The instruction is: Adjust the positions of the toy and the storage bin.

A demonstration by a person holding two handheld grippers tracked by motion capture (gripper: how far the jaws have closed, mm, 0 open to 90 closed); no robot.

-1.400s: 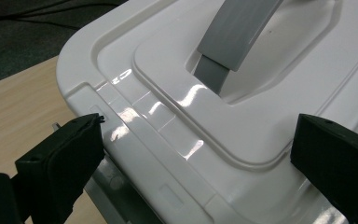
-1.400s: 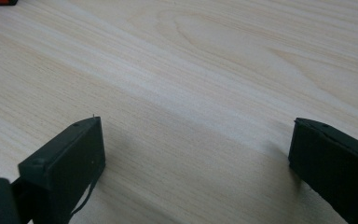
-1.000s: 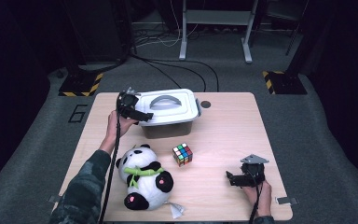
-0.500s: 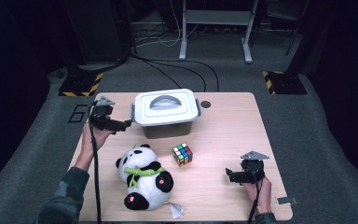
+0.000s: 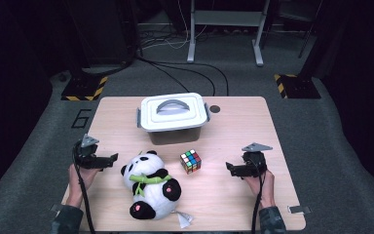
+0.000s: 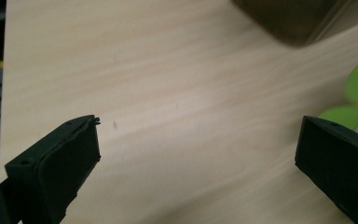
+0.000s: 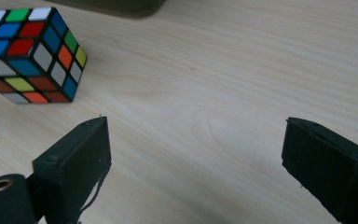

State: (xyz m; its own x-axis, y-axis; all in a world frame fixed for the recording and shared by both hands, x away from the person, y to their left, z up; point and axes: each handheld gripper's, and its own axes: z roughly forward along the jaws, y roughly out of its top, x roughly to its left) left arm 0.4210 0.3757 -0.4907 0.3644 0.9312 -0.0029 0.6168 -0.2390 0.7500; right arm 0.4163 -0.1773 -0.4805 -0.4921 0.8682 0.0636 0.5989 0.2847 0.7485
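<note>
Near edge: panda plush (image 5: 151, 184) lies on its back on the worktop (image 5: 233, 204), just right of the left hand-held gripper (image 5: 111, 161), jaws spread, nothing between them, aimed at the panda, likely lining up a grab. Right hand-held gripper (image 5: 229, 168) also spread and empty, its jaws have just been closing a little, pointing left at the puzzle cube (image 5: 191, 161), bare wood between. Farther back, lidded white box (image 5: 173, 117) sits closed near the far edge; open worktop on both sides.

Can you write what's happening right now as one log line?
left claw: open, empty, beside panda | right claw: open, empty, facing cube | box: lid on
</note>
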